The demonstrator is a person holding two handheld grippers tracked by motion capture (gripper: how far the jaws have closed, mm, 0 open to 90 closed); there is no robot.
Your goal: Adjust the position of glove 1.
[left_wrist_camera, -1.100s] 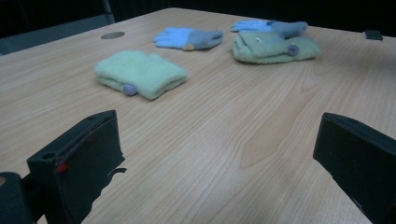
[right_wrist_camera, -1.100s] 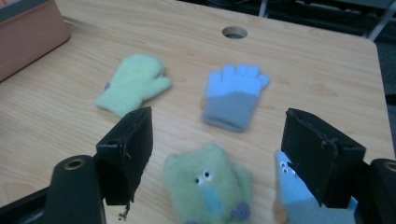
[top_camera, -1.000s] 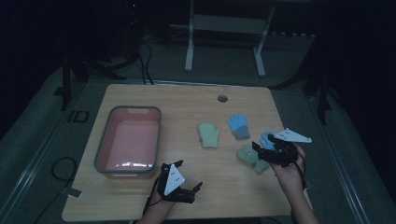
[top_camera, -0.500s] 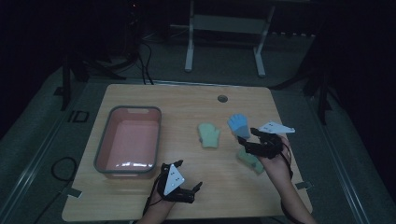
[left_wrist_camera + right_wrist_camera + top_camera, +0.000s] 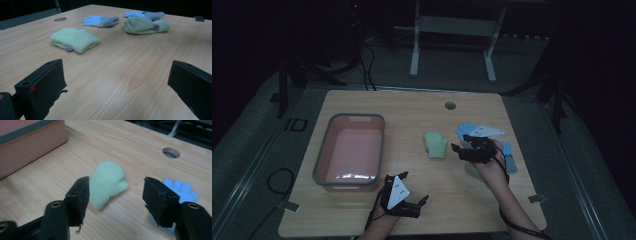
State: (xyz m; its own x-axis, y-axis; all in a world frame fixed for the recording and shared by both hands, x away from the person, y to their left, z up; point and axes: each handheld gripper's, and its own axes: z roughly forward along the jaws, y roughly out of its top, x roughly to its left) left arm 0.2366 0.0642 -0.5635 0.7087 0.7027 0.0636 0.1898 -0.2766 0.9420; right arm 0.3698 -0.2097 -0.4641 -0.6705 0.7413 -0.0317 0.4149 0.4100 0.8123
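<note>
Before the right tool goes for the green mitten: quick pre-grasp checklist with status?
1. Right tool open, nothing between the jaws, which have just been closing: ok.
2. Green mitten lies flat, apart from the blue glove: ok.
3. Right tool down at the mitten: not ok, short of it, above the table.
4. Pink bin has room: ok.
5. Left tool open, well away from the mitten: ok.

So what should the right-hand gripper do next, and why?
Probably ease forward and down over the light green mitten. The right gripper points at it with its fingers apart; they have just been closing, but nothing is between them yet. The mitten lies flat on the table, short of the pink bin.
</note>
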